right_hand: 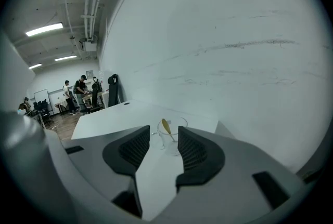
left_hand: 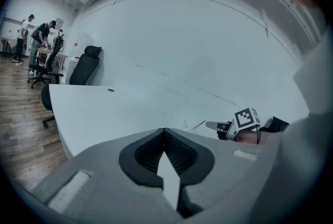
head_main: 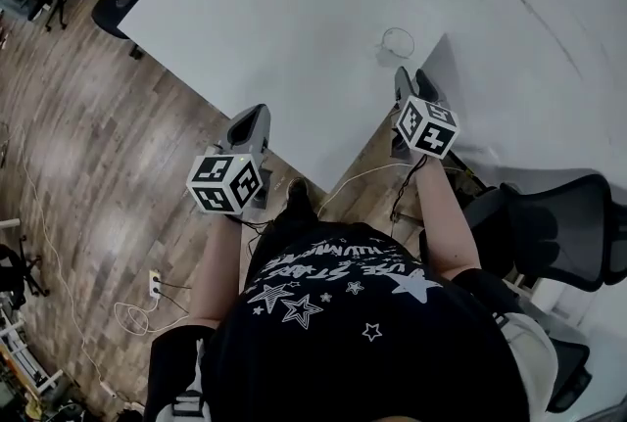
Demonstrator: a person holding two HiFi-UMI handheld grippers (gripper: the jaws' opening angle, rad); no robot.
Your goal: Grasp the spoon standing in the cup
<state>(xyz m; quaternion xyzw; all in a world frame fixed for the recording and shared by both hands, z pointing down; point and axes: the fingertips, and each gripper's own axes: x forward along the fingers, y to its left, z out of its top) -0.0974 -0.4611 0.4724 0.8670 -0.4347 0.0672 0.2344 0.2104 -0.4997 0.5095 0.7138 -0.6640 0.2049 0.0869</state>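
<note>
Head view gave me only a faint outline of the clear cup point(head_main: 398, 42) on the white table point(head_main: 274, 9); I could not make out the spoon in it from there. The person's dark-shirted torso point(head_main: 343, 332) filled the bottom of that frame. A black office chair point(head_main: 563, 229) was cut off at the right edge.

Right gripper view was clearer. The cup point(right_hand: 176, 137) stood upright near a corner of the table, with a yellowish spoon point(right_hand: 166, 128) leaning in it, upper end tipped left. The pads covered the cup's lower sides, so I could not see its base. Right gripper point(right_hand: 163, 134): jaws wide apart, nothing between the pads, cup ahead and untouched.

Left gripper point(left_hand: 164, 131): jaw tips met, nothing held, by the table's near edge, well apart from the cup. In its view the right gripper point(left_hand: 221, 126) showed small, and the cup beside it was too faint to confirm. People point(left_hand: 41, 36) at a far desk were too small to detail.
</note>
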